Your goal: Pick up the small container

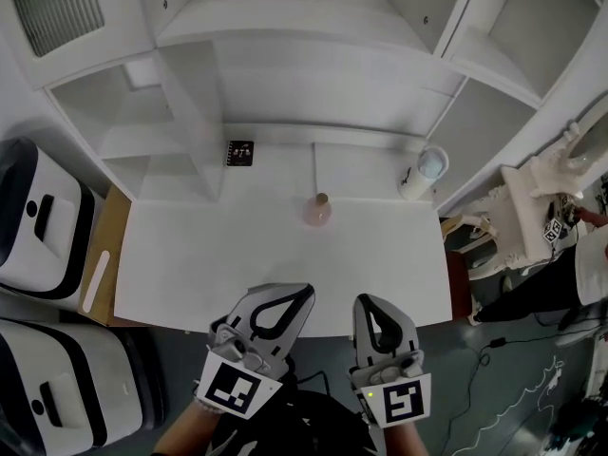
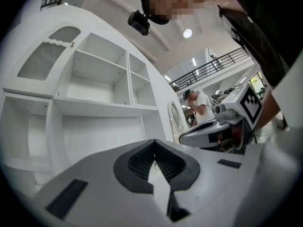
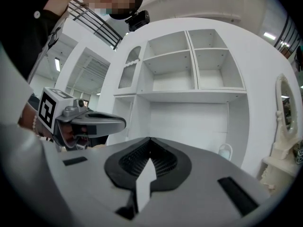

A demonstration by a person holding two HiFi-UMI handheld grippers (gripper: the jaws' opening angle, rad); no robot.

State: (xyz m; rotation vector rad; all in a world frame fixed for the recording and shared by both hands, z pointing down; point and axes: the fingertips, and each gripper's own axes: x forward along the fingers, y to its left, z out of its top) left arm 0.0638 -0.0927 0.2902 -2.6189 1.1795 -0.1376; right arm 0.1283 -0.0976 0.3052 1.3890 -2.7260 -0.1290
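Nothing of the task is done yet. The container [image 1: 317, 211], a small pinkish pot with a darker top, stands untouched and upright on the white desk [image 1: 190, 255]; I take it for the task's thing, since it is the smallest vessel in sight.

Both grippers sit well short of the container, on the person's side of it, just at the desk's near edge. The left gripper [image 1: 302, 294] has its jaws pressed together with nothing between them, and its own view shows only shelves past the closed tips. The right gripper [image 1: 367, 302] is the same: jaws together, empty.

What is left is the whole job: open one pair of jaws, reach forward, close on the container and lift.

Room looks good. The desk around the container is bare on every side, so either gripper has a straight path from the front. A black card [image 1: 240, 152] lies beyond the container and to its left, and a white jug [image 1: 425, 171] stands beyond it to the right; both are well apart from it. The shelf wall [image 1: 285, 93] rises behind the container, so a lift should likely go up and back toward the person.
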